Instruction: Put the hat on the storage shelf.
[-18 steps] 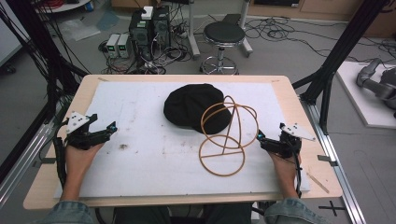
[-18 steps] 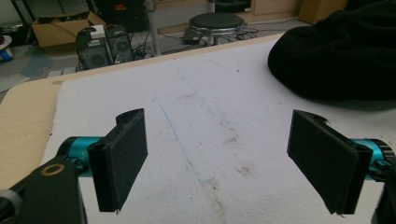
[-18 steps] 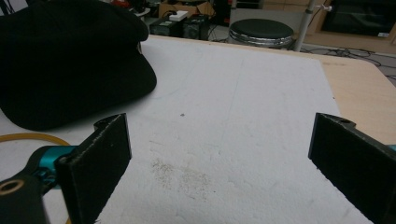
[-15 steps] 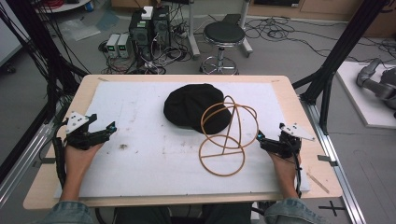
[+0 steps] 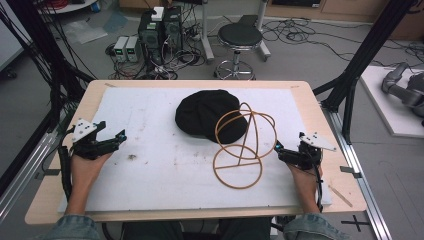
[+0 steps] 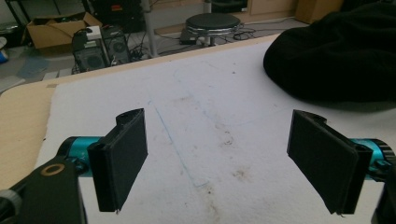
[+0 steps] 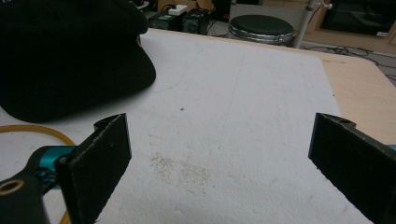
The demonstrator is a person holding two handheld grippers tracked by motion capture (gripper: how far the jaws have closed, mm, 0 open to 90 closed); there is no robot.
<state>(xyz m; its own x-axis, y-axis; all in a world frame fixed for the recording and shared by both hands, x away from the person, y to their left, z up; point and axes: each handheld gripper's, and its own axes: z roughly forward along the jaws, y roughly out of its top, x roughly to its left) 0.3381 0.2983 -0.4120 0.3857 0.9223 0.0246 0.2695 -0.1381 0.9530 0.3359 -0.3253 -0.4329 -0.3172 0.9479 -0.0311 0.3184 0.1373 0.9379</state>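
A black cap (image 5: 207, 114) lies on the white mat (image 5: 150, 165) toward the back middle. Just right of it stands a golden wire stand (image 5: 244, 145), its ring base flat on the mat and its hoops overlapping the cap's brim. My left gripper (image 5: 119, 138) rests at the mat's left side, open and holding nothing; its view shows the cap (image 6: 336, 51) far right, beyond the open left gripper (image 6: 222, 163). My right gripper (image 5: 278, 149) sits open just right of the stand. Its view shows the right gripper (image 7: 224, 163) wide apart, the cap (image 7: 65, 51) and a bit of the wire (image 7: 42, 131) at left.
The mat covers most of a wooden table (image 5: 325, 125). A black stool (image 5: 240, 37) and computer boxes (image 5: 157, 27) with cables stand on the floor behind. Black frame posts (image 5: 362, 55) flank the table's sides.
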